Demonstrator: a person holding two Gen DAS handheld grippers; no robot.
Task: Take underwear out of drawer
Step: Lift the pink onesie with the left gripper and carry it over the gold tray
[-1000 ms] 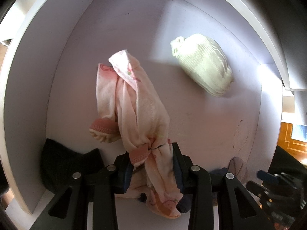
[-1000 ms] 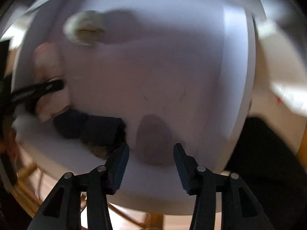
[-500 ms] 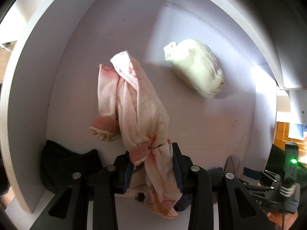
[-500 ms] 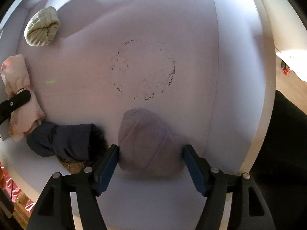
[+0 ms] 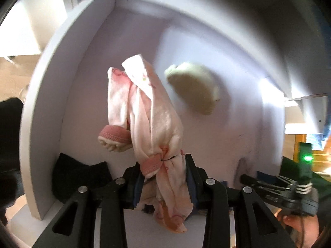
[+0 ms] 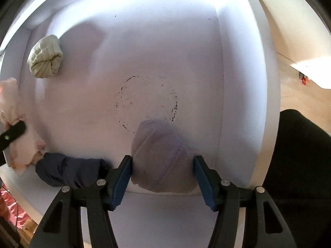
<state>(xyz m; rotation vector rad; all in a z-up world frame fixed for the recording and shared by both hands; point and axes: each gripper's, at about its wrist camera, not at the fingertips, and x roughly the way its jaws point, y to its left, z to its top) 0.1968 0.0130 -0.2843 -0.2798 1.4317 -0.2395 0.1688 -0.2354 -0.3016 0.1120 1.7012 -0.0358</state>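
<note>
The left gripper (image 5: 163,177) has its jaws clenched on pink underwear (image 5: 149,111) at frame centre, above the white drawer (image 5: 51,95); the right gripper's (image 6: 163,174) jaws are closing around lilac underwear (image 6: 159,155) at lower centre, pads touching its sides.
</note>
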